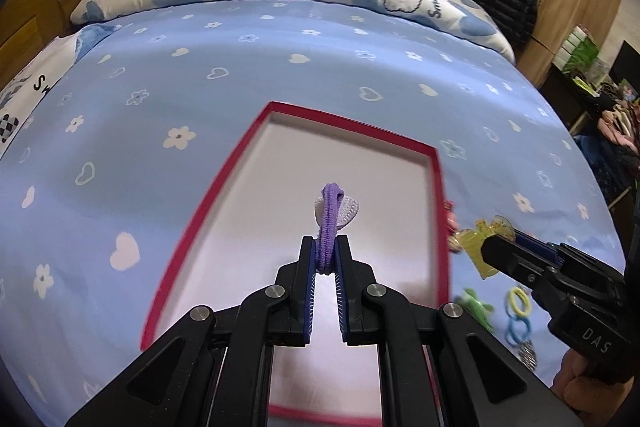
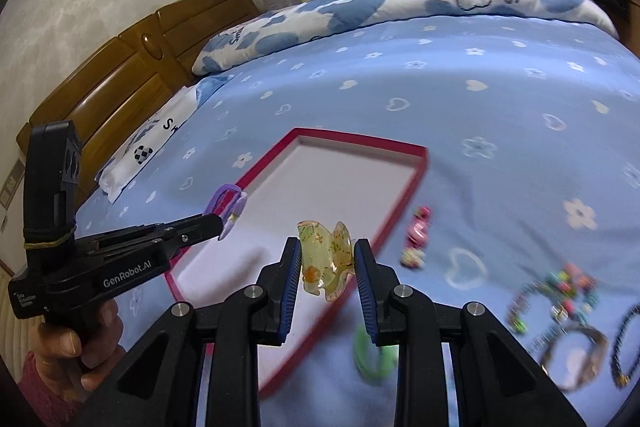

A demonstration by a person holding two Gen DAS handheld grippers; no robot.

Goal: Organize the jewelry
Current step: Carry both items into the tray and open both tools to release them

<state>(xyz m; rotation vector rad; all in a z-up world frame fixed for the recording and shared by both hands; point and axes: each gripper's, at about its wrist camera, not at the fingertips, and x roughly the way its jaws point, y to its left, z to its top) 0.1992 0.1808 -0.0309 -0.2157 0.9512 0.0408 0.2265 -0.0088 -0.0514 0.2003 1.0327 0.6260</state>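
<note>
Left gripper (image 1: 327,255) was clamped on a purple hair tie (image 1: 330,223), over the red tray (image 1: 436,187). Right gripper (image 2: 327,263) pinched a yellow-green claw clip (image 2: 326,253) near the tray's right edge. Tray looked bare inside; pink clip (image 2: 418,235), green clip (image 2: 372,355) & bracelets (image 2: 560,307) were left on the bed (image 2: 480,99) — barely started, I'd say.

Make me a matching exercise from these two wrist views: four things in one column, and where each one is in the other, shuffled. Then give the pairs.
Things:
1. purple hair tie
2. yellow hair claw
3. pink hair clip
4. red-rimmed box

Places:
A. lying on the blue sheet, just right of the box
B. clamped in the left tool, above the box
C. resting open on the bed, nothing lying in it
D. gripped in the right tool

Pairs: 1-B, 2-D, 3-A, 4-C
</note>
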